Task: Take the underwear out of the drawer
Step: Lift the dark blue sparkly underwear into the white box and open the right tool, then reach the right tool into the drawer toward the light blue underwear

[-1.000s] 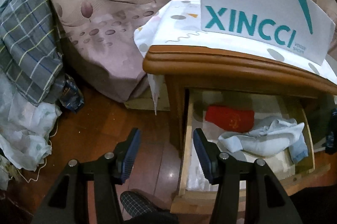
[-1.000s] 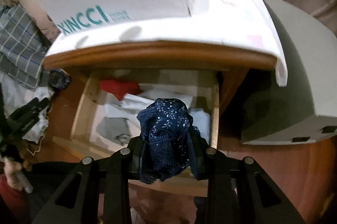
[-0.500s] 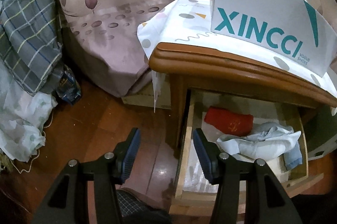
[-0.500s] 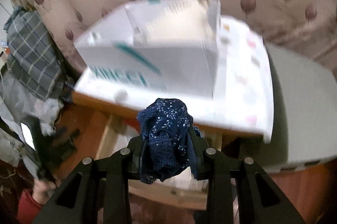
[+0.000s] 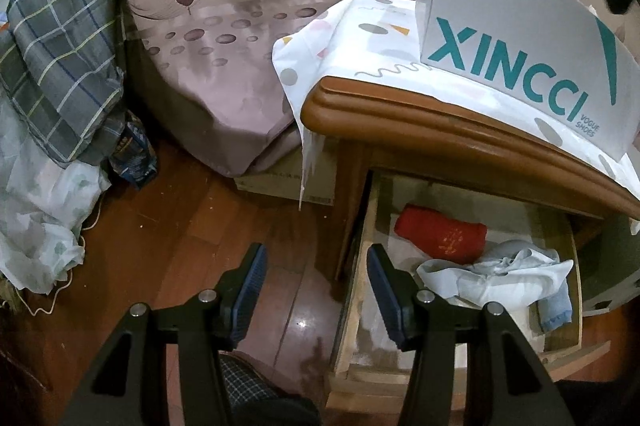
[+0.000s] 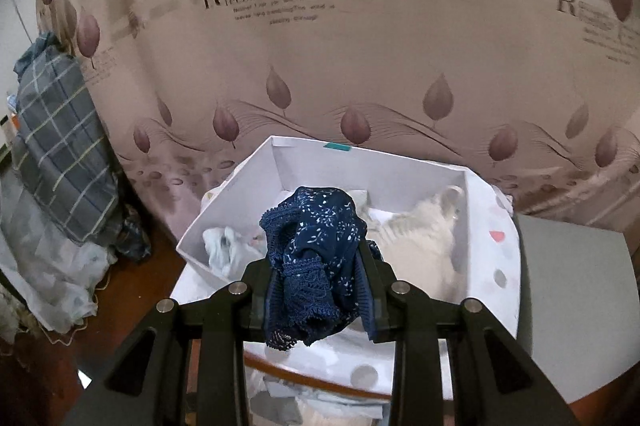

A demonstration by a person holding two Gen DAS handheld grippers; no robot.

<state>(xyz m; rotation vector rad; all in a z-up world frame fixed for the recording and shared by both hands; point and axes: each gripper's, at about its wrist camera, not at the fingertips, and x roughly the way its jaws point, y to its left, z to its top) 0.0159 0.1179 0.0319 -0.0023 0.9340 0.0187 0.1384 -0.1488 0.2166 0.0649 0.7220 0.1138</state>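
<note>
White shoe box on patterned cloth; leaf-print bedcover behind; plaid fabric at left; wooden floor below.

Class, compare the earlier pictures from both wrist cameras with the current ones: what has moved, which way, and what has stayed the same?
The right tool, shut on the navy lace underwear, has risen from in front of the open drawer to above the white shoe box, whose inside now shows. Unchanged: the grip on the underwear, the open and empty left tool hanging near the drawer's corner, and the red item and pale clothes in the drawer.
</note>
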